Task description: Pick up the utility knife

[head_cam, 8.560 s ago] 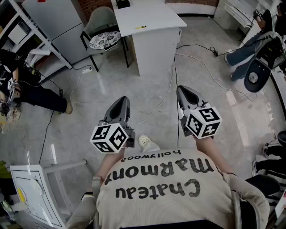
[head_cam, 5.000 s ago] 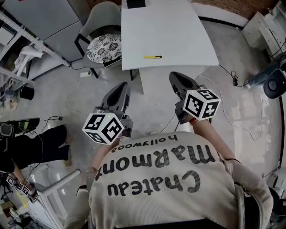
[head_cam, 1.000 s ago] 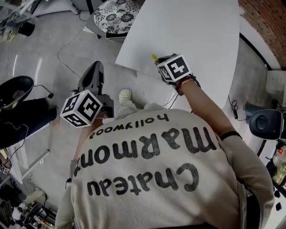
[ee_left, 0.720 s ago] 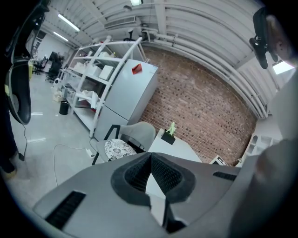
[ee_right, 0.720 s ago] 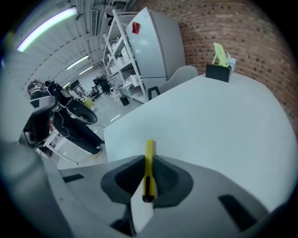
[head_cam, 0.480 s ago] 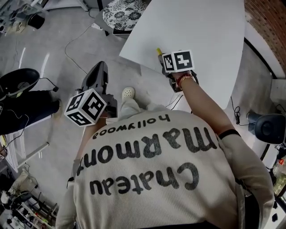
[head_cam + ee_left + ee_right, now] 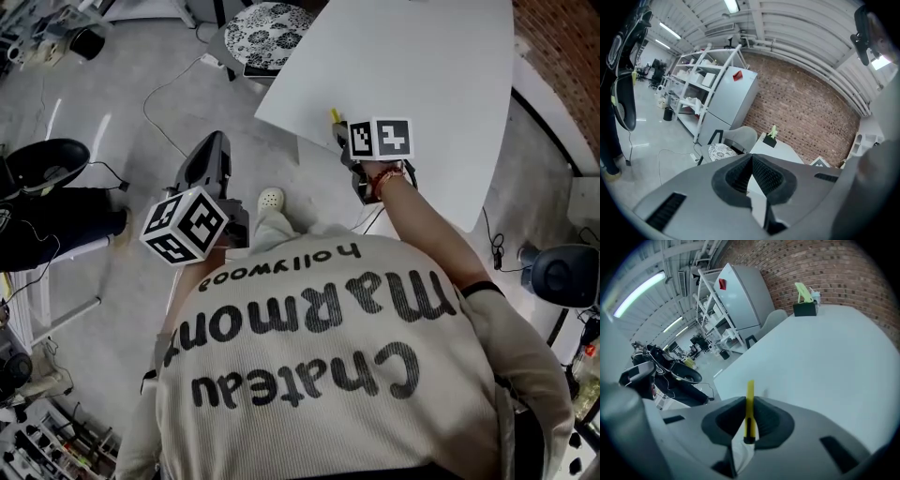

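The yellow utility knife [image 7: 749, 409] stands on edge between the pads of my right gripper [image 7: 749, 401], which is shut on it. Its yellow tip [image 7: 334, 116] sticks out past the jaws just over the near edge of the white table [image 7: 422, 75]. In the head view my right gripper [image 7: 340, 128] is mostly hidden under its marker cube. My left gripper [image 7: 217, 142] hangs over the floor to the left of the table, well away from the knife. In the left gripper view its jaws [image 7: 752, 158] are shut with nothing between them.
A chair with a patterned cushion [image 7: 272, 23] stands at the table's far left corner. A black holder [image 7: 805, 308] sits at the table's far end. Cables [image 7: 159, 94] run over the floor, a black office chair [image 7: 37, 169] is at the left, and a grey cabinet [image 7: 745, 296] stands by the brick wall.
My right gripper has rolled with the knife in its jaws, so its marker cube shows another face. My left gripper has drifted a little to the right.
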### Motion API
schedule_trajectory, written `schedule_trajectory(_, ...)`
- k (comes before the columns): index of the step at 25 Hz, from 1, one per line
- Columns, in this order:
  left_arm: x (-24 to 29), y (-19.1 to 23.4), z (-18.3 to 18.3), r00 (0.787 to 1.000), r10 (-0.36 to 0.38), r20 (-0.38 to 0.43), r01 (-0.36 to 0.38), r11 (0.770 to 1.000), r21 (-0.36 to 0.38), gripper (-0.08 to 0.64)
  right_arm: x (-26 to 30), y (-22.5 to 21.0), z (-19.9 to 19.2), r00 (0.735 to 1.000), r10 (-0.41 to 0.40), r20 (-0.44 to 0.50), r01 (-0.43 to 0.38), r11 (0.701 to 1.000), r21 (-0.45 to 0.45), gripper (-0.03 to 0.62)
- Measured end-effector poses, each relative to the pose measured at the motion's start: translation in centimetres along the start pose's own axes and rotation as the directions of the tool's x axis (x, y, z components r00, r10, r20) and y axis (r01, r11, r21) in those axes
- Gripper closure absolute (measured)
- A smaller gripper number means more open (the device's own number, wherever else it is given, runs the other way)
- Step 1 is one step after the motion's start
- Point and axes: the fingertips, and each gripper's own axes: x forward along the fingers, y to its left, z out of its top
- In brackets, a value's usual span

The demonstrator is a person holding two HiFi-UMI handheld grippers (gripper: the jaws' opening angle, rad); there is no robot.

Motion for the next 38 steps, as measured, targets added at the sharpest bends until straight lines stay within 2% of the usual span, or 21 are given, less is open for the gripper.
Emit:
schedule_trajectory(13,-2.3,-1.6,-0.1,0.999,0.021,0.034,-0.021,1.000,0.008,0.560,-4.3,3.9,1.6,0.989,0.099,0.111,-0.098,0.995,-0.014,0.537)
schedule_trajectory(22,-2.7,-3.3,-0.5,0.999,0.007,0.048,-0.007,1.000,-0.003,0.560,-8.2,6.3,2.6,0.965,0.167,0.202,-0.164,0.986,-0.032,0.537)
schedule_trajectory(26,-2.4,-3.8,-0.7,0.998,0.001,0.057,-0.001,1.000,0.002,0.560,-9.2,7.0,3.2,0.953,0.190,0.235,-0.178,0.981,-0.072,0.537)
schedule_trajectory(33,-3.6,-3.4,-0.5,0.996,0.052,0.076,-0.054,0.998,0.017,0.560,-11.6,8.0,4.5,0.930,0.213,0.300,-0.185,0.976,-0.118,0.537)
schedule_trajectory(38,-3.9,-3.5,-0.6,0.995,0.049,0.083,-0.051,0.998,0.020,0.560,-12.2,8.6,5.1,0.912,0.235,0.337,-0.201,0.970,-0.135,0.537)
